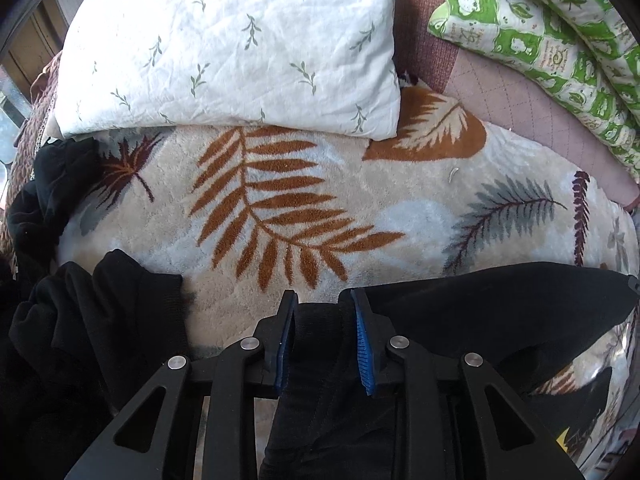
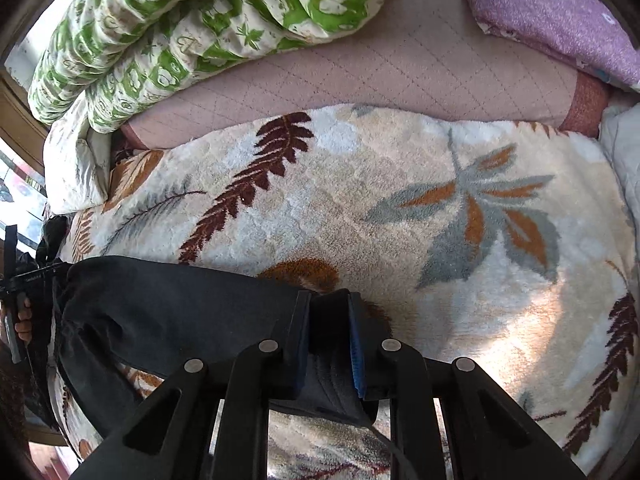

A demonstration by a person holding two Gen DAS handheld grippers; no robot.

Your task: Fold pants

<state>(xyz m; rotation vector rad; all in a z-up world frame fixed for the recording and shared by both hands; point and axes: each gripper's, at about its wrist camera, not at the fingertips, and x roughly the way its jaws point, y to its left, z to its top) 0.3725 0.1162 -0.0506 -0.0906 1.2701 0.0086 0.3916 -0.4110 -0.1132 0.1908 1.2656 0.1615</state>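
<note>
We saw 2 grippers clamping the black pants (image 1: 460, 304): left gripper (image 1: 322, 312) and right gripper (image 2: 330, 312), low in frame, over a leaf-print blanket (image 1: 360, 200), possibly lifted.

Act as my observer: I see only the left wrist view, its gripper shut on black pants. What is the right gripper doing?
Observer: The right gripper is also shut on the black pants.
Operator: What lies beyond it?
Observer: A purple flowered cover at the far right.
Operator: Can you see my left gripper from there?
Observer: Yes, at the left edge, its handle held by fingers.
</note>
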